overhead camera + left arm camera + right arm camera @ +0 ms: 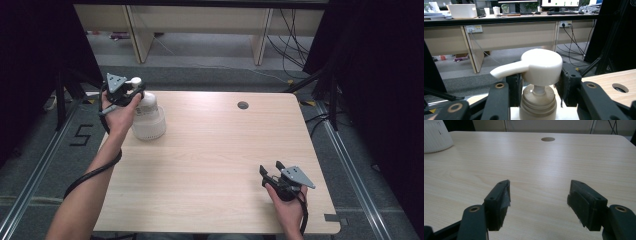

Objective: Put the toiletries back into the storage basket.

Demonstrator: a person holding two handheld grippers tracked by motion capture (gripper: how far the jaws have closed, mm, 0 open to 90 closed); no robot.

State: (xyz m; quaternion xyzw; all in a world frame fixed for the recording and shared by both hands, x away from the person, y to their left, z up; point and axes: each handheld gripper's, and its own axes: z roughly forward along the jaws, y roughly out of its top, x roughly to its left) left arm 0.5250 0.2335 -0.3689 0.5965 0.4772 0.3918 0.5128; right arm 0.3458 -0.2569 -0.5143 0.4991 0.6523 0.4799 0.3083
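A white pump bottle (149, 120) stands upright near the far left corner of the light wood table (215, 150). My left gripper (133, 91) is at the top of the bottle, shut on its pump head. In the left gripper view the jaws press both sides of the pump head (541, 65), whose spout points left, above the ribbed collar (537, 102). My right gripper (270, 169) rests near the front right of the table, open, with nothing between its fingers (499, 202). The bottle's base (435, 136) shows at the far left of the right gripper view.
A round cable hole (243, 105) sits near the table's far edge, right of centre. Behind the table are desk legs (139, 35) and loose cables on the grey floor. Black curtains hang on both sides. Floor rails run along each side of the table.
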